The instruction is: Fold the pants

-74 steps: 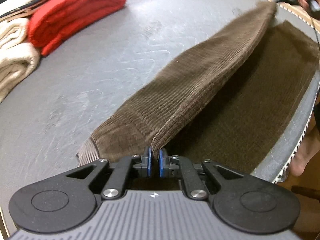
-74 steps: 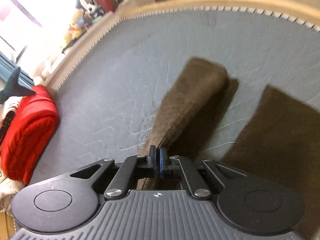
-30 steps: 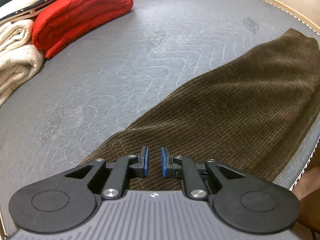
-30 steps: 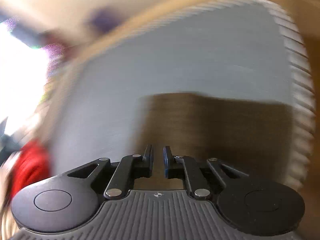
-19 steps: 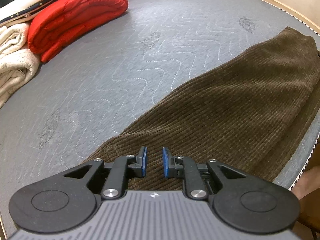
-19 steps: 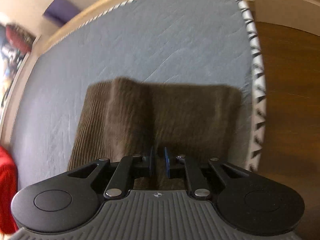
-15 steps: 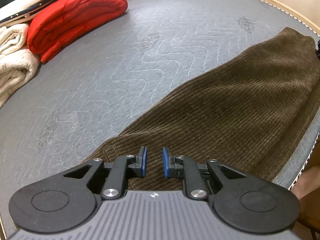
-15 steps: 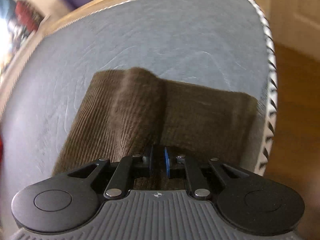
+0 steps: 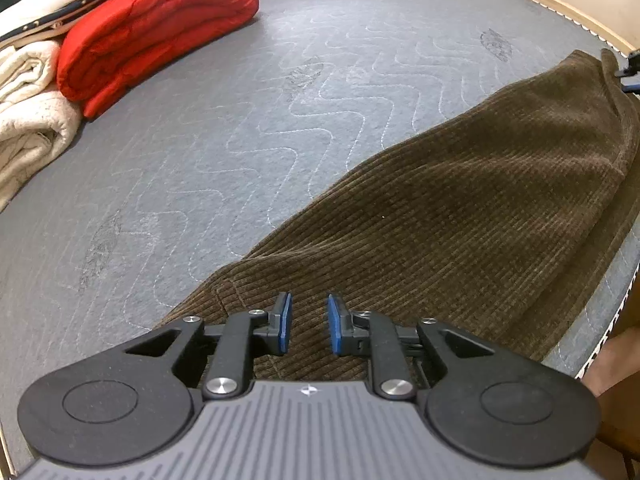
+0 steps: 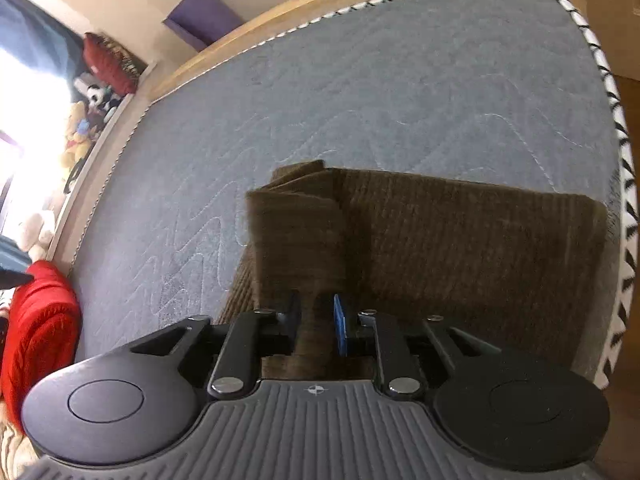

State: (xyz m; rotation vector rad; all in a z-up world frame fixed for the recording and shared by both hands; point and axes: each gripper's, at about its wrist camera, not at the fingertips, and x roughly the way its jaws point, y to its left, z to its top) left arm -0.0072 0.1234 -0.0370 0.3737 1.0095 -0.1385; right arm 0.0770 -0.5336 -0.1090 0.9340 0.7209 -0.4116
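Brown corduroy pants (image 9: 460,208) lie folded lengthwise on the grey mattress (image 9: 240,120), running from near me to the far right. My left gripper (image 9: 308,322) is open and empty, just above the near end of the pants. In the right wrist view the pants' (image 10: 460,248) other end lies near the mattress (image 10: 360,80) corner, with one raised fold of cloth. My right gripper (image 10: 316,322) has its jaws slightly apart with that raised fold between them; whether they pinch it is unclear.
A folded red blanket (image 9: 152,28) and cream blankets (image 9: 28,112) are stacked at the far left of the mattress. The wooden bed frame (image 10: 280,16) runs behind. The mattress edge (image 10: 620,160) and floor are at the right. Stuffed toys (image 10: 88,112) sit beyond the frame.
Both grippers let go of the lifted pant leg, which now lies flat over the other leg. The right gripper swung round to the far end of the pants.
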